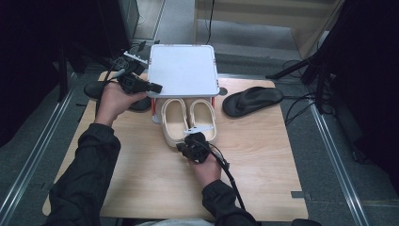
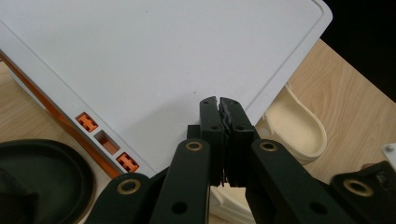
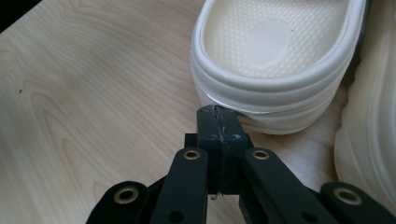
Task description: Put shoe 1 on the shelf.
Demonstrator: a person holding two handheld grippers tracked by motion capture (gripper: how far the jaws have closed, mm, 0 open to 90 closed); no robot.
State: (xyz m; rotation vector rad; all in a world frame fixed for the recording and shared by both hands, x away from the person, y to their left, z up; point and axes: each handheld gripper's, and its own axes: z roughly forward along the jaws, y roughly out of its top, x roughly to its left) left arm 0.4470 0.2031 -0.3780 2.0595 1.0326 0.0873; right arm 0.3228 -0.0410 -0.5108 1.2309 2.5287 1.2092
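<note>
Cream slipper (image 3: 280,60) heel | touching closed right hand-held gripper (image 3: 218,112) tips

A light wooden surface (image 1: 244,165) carries a white rack (image 1: 183,68) on orange legs, its top just ahead of the left gripper (image 1: 157,87). A pair of cream slippers (image 1: 188,120) lies under the rack, heels just ahead of the right gripper (image 1: 182,147). A black sandal (image 1: 251,100) lies to that gripper's far right, another black sandal (image 1: 94,88) beneath the left hand.

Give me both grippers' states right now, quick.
Left gripper: shut, holding nothing, over the white rack.
Right gripper: shut, holding nothing, tips at the cream slipper heel.
</note>
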